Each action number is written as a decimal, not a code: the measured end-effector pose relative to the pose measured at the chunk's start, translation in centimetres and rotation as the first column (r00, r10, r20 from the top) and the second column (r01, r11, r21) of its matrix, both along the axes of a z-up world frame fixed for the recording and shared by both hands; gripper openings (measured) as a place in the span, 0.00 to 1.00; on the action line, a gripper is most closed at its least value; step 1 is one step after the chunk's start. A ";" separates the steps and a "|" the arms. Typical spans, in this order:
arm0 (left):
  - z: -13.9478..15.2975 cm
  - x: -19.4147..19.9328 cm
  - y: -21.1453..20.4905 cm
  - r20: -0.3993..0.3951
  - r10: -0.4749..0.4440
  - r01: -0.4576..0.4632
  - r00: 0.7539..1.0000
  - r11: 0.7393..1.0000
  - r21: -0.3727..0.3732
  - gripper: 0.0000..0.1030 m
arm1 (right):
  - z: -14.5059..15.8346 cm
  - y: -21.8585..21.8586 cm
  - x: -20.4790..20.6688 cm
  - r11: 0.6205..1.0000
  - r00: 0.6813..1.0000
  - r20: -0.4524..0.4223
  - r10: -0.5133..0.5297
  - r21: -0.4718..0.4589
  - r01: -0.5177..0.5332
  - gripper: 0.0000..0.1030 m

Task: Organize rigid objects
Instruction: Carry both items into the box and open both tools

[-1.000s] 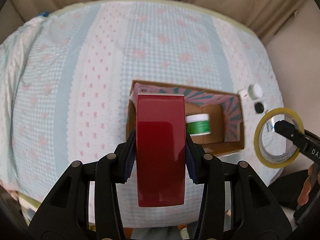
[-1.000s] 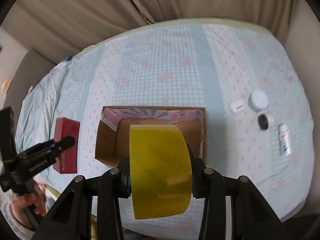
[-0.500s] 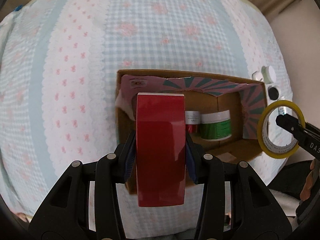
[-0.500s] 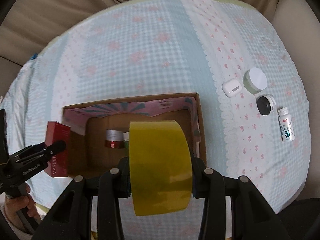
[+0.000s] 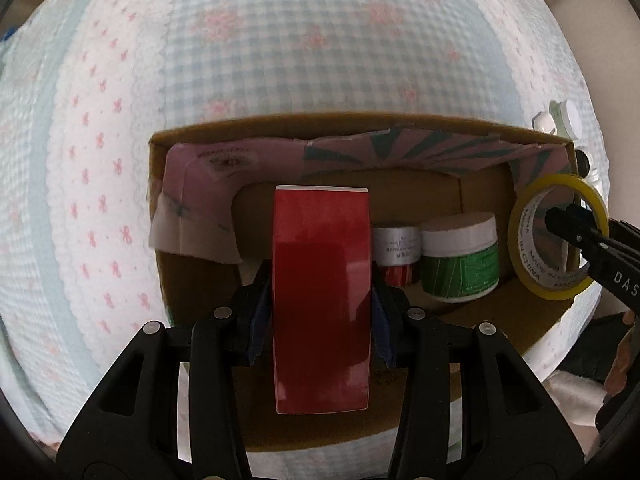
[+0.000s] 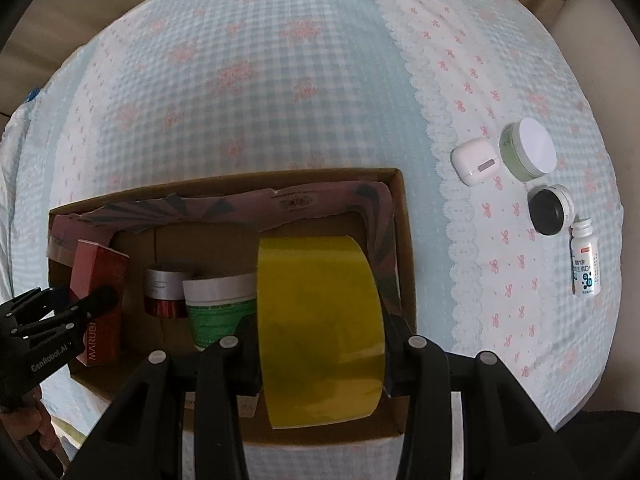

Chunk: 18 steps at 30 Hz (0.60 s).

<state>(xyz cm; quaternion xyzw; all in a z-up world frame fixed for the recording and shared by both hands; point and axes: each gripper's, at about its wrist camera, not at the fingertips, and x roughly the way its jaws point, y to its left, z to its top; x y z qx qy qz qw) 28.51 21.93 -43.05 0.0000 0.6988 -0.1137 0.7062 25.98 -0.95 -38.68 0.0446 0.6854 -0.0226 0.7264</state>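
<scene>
My left gripper (image 5: pixel 320 300) is shut on a red carton (image 5: pixel 321 292) and holds it inside the left part of the open cardboard box (image 5: pixel 360 126). The carton also shows in the right wrist view (image 6: pixel 98 296). My right gripper (image 6: pixel 320 332) is shut on a yellow tape roll (image 6: pixel 320 328) over the right part of the box (image 6: pixel 406 264); the roll shows in the left wrist view (image 5: pixel 558 236). A green jar (image 5: pixel 460 260) and a small red and silver jar (image 5: pixel 398 254) stand in the box between them.
The box sits on a checked blue and pink cloth (image 6: pixel 280 60). To its right lie a white earbud case (image 6: pixel 476 161), a white-lidded jar (image 6: pixel 528 154), a black-lidded jar (image 6: pixel 548 210) and a small white bottle (image 6: pixel 585 264).
Both grippers have moved forward and down toward the box. The red carton and the tape roll are now inside it, at its left and right.
</scene>
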 end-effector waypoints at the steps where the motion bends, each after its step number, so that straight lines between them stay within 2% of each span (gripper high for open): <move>1: 0.1 0.1 0.0 0.004 0.008 -0.008 1.000 1.000 -0.003 0.39 | -0.1 0.1 0.2 1.000 1.000 0.003 0.003 0.006 -0.003 0.37; 2: 0.2 0.2 0.0 0.002 0.015 -0.015 1.000 1.000 -0.010 0.47 | -0.2 0.2 0.3 1.000 1.000 0.001 0.006 0.006 -0.006 0.37; 3: 0.3 0.2 0.0 0.004 0.020 -0.020 1.000 0.999 -0.026 0.61 | -0.3 0.4 0.5 1.000 1.000 0.000 0.008 0.005 -0.008 0.38; 4: 0.6 0.2 0.1 0.010 0.023 -0.023 1.000 0.999 -0.042 1.00 | -0.3 0.5 0.6 1.000 1.000 0.003 0.013 0.017 -0.013 0.41; 5: 1.1 0.1 0.0 0.020 0.024 -0.023 1.000 0.996 -0.088 1.00 | -0.3 0.7 0.7 1.000 1.000 0.005 0.013 0.026 -0.013 0.61; 6: 1.5 0.0 -0.1 0.029 0.023 -0.020 0.999 0.995 -0.099 1.00 | -0.1 0.7 0.8 0.999 1.000 0.012 0.008 0.031 -0.008 0.89; 7: 1.8 -0.1 -0.2 0.041 0.012 -0.008 0.999 0.997 -0.079 1.00 | 0.2 0.8 0.8 0.999 1.000 0.027 0.005 0.034 -0.005 1.00; 12: 2.4 -1.3 0.0 0.056 -0.013 0.015 0.998 0.999 -0.031 1.00 | 1.0 0.5 0.2 0.997 0.997 0.067 -0.027 0.079 0.022 1.00; 18: 3.6 -2.8 1.4 0.056 0.039 -0.036 0.998 0.998 -0.045 1.00 | 1.9 0.1 -1.0 0.995 0.995 0.082 -0.053 0.086 0.046 1.00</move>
